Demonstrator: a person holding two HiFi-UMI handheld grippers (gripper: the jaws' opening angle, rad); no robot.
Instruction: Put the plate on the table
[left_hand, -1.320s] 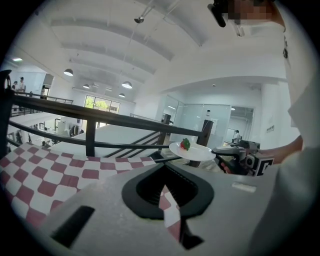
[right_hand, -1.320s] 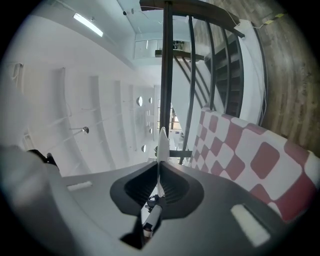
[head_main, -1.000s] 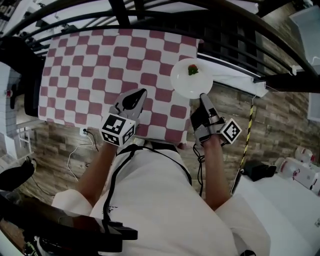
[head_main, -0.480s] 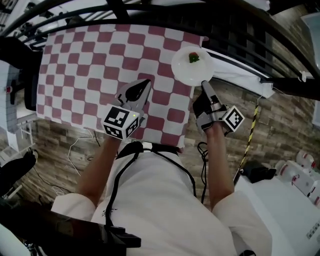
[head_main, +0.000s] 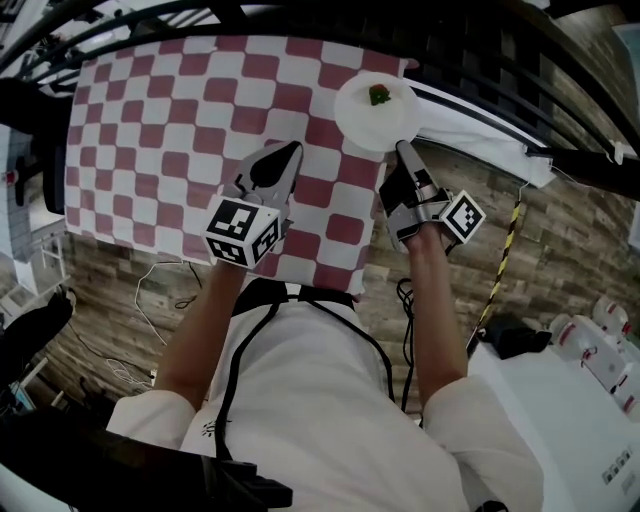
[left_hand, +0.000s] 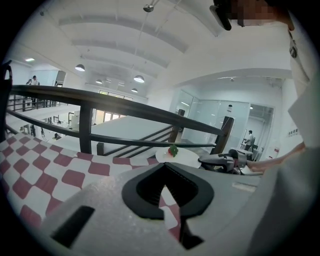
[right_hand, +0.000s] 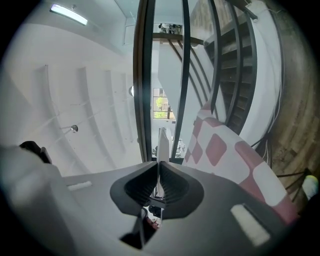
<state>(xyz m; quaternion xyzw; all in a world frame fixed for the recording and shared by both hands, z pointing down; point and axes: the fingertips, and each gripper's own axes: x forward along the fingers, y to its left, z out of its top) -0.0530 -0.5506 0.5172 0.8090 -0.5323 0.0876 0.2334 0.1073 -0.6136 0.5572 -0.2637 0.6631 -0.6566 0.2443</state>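
Plate (head_main: 358, 126) held out ahead of right tongs (head_main: 401, 150), over the far right corner of the table (head_main: 160, 130)
Right tongs clenched on the plate's near rim; plate lies flat beyond the tips, contact with the cloth not clear. Left tongs (head_main: 288, 153) closed on nothing, over mid-table, apart from the plate

the person wears a white short-sleeved cloth shirt (head_main: 310, 400) with a tiny dark print low on one side. a thin black cable (head_main: 232, 370) runs down the front of the shirt, and a second one curves off to the other side. the grey speckled left gripper (head_main: 285, 155) has black ribbed pads inside its jaws. the right gripper (head_main: 402, 150) is grey and black too. each one carries a white cube with black square markers, the left cube (head_main: 240, 232) and the right cube (head_main: 462, 217).
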